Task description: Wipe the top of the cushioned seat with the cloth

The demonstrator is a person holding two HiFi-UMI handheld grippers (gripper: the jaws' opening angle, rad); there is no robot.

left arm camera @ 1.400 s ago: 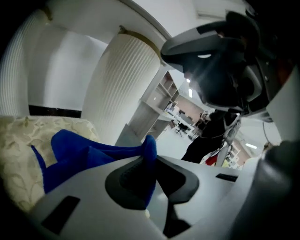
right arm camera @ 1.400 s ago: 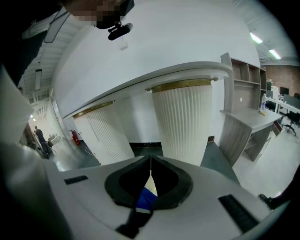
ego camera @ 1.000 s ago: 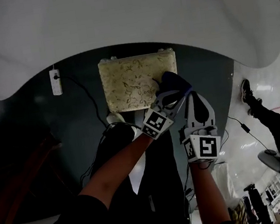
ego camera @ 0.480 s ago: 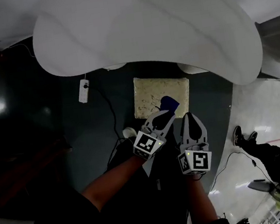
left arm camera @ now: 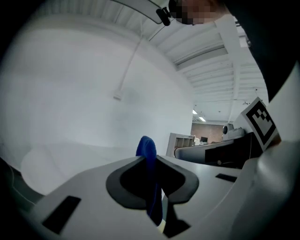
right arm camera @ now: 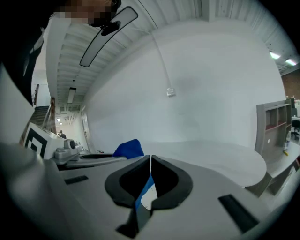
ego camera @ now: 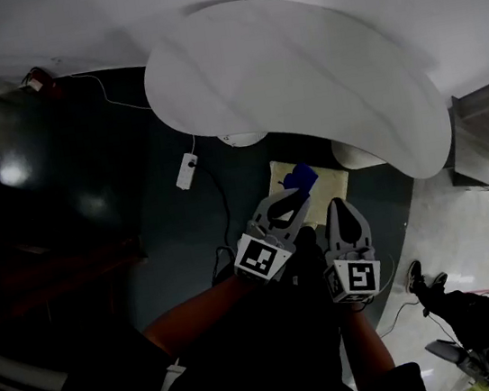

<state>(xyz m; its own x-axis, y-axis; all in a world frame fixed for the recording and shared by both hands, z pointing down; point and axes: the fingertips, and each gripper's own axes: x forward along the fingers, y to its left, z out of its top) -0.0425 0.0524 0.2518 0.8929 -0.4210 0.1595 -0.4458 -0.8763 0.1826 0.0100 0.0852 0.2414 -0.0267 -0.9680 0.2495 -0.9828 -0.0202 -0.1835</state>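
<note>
The cushioned seat (ego camera: 331, 189) is a pale yellow patterned square on the dark floor, partly under the edge of the white table (ego camera: 300, 81). My left gripper (ego camera: 296, 195) is shut on the blue cloth (ego camera: 302, 176), which sticks out past its tips over the seat's left part. The left gripper view shows the cloth (left arm camera: 148, 151) pinched upright between the closed jaws of that gripper (left arm camera: 153, 162). My right gripper (ego camera: 338, 202) hovers beside it, over the seat's near edge. In its own view the right gripper (right arm camera: 150, 162) is shut with nothing held, and the cloth (right arm camera: 128, 148) shows to its left.
A white power strip (ego camera: 187, 170) with a cable lies on the floor left of the seat. A white round base (ego camera: 242, 138) sits under the table. A person's leg and shoe (ego camera: 426, 286) are at the lower right on the pale floor.
The head view has risen and pulled back, so the seat looks much smaller. Both grippers keep together, and the cloth has shifted from the seat's right side to its left part.
</note>
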